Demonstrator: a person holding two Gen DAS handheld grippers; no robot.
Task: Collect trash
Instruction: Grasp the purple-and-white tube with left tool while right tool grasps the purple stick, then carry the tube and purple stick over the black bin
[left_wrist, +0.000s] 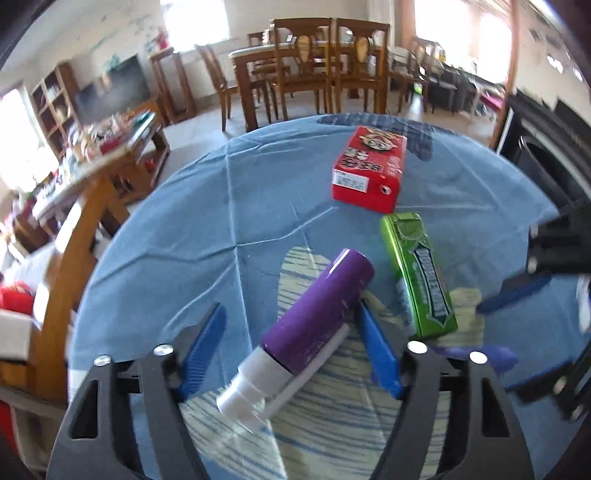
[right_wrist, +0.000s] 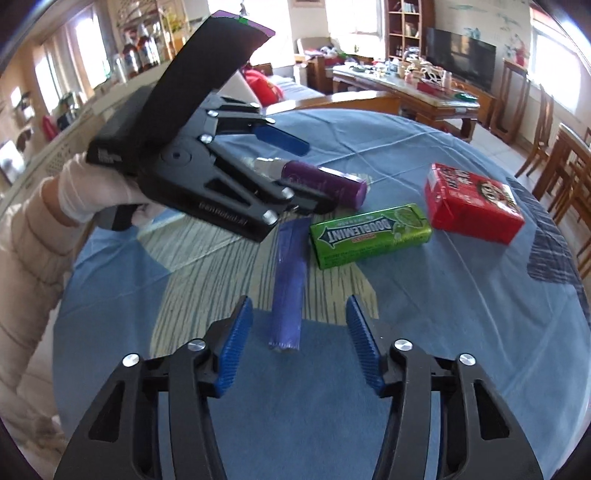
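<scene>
Jaws: left gripper (left_wrist: 291, 332) spread astride purple bottle (left_wrist: 317, 312), pads apart from it; right gripper (right_wrist: 299, 339) spread over blue wrapper (right_wrist: 288, 284) | step: reaching, nothing grasped | scene: round table (right_wrist: 424, 314) centre, red box (right_wrist: 472, 206) far right, green gum pack (right_wrist: 369, 234) between | next: clamp both.

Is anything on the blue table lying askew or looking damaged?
Nothing looks damaged or spilled. The purple bottle lies on its side between the left gripper's fingers, and the blue wrapper, red box and green gum pack lie scattered at different angles.
</scene>
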